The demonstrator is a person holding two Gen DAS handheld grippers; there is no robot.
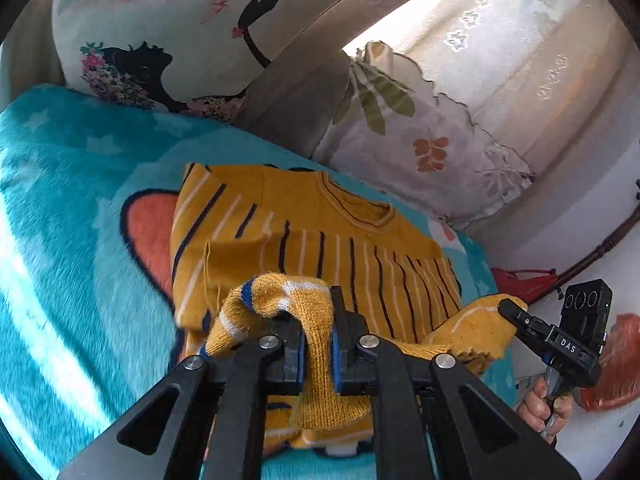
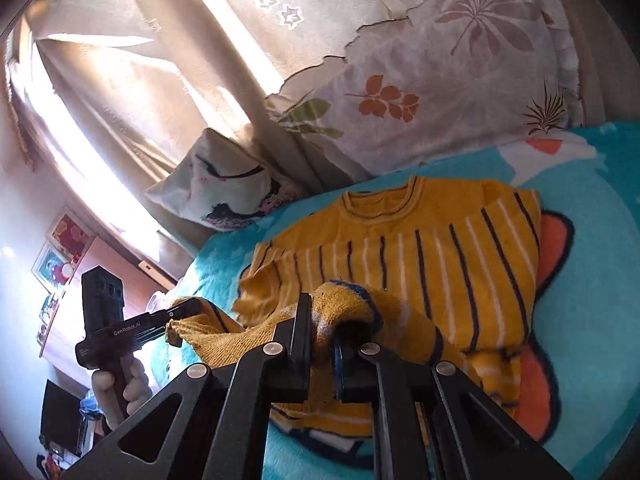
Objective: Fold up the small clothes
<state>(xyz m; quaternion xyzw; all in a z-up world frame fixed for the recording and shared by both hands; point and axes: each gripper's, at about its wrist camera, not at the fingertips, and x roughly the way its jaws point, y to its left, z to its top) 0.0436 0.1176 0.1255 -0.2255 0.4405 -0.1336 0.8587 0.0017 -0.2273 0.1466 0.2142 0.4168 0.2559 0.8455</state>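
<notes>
Sunlit beige curtains [image 2: 120, 80] hang at the far side of the scene, behind a bed covered by a turquoise plush blanket [image 1: 60, 220] printed with pale stars and an orange, dark-outlined shape. Two pillows lean at the head of the bed: one printed with a black silhouette figure and flowers [image 1: 168, 32], the other a pale floral pillow [image 1: 420, 136] with orange and green leaves.

On the blanket lies a small mustard-yellow knit sweater [image 1: 320, 240]. Its round ribbed neckline points toward the far pillows, the yoke is plain yellow, and below it run thin stripes alternating navy and white. One side of it is already folded in over the body, so the stripes there run at an angle.

The left gripper [image 1: 316, 320] is closed on the near hem of the sweater, a bunched fold of yellow knit with a blue and white band humped between its fingers. The right gripper [image 2: 322, 332] is likewise clamped on a raised hump of the same hem, its blue-edged band arching over the fingers. In each view the other gripper shows off to the side, pinching a corner of the knit, with the person's hand [image 1: 538, 404] around its handle.
</notes>
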